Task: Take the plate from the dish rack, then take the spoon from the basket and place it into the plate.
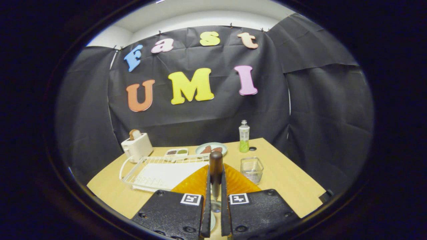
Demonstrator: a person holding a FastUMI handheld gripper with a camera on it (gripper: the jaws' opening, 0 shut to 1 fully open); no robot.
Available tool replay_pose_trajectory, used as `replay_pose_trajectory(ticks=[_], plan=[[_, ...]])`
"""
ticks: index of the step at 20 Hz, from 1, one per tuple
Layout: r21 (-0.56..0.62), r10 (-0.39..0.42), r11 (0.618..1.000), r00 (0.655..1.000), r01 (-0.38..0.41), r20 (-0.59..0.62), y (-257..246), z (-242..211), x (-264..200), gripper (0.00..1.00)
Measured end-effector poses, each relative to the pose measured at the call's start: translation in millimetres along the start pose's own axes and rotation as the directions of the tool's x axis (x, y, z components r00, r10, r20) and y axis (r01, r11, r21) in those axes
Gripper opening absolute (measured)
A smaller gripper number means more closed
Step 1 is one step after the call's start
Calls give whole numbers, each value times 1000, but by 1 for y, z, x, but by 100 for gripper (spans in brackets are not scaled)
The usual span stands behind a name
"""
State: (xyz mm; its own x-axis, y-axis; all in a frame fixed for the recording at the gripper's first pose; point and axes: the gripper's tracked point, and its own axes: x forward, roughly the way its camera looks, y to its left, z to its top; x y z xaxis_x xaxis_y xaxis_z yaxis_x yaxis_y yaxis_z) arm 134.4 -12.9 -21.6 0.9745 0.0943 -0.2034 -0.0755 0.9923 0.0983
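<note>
Gripper (pixel 215 200) fingers (pixel 207 213) clamped on spoon (pixel 216 170)

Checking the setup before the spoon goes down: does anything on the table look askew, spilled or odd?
Nothing stands out. The gripper is shut on the spoon, held over the orange plate. The dish rack, basket, bottle and toaster all stand upright, with no spill seen.

- The gripper (pixel 215 213) has two big flat blocks side by side, one at 9 o'clock and one at 3 o'clock of the gap.
- The blocks look dark and bumpy, like rough plastic.
- Each block has a small white square sticker with black shapes near its inner top corner.
- Round dark screws sit at the corners.
- Two thin fingers (pixel 207 206) stand close together.
</note>
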Motion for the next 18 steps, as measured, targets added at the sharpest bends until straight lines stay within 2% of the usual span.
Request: replay_pose_trajectory(ticks=[6, 10, 13, 16, 18], plan=[[-24, 91, 996, 996, -91, 18, 71, -46, -33, 17], [-54, 119, 991, 993, -119, -5, 107, -90, -36, 17], [-108, 110, 988, 994, -110, -11, 115, -109, -32, 17], [-96, 108, 989, 994, -109, -14, 115, -119, -26, 18], [-86, 82, 993, 997, -81, 14, 104, -113, -27, 20]])
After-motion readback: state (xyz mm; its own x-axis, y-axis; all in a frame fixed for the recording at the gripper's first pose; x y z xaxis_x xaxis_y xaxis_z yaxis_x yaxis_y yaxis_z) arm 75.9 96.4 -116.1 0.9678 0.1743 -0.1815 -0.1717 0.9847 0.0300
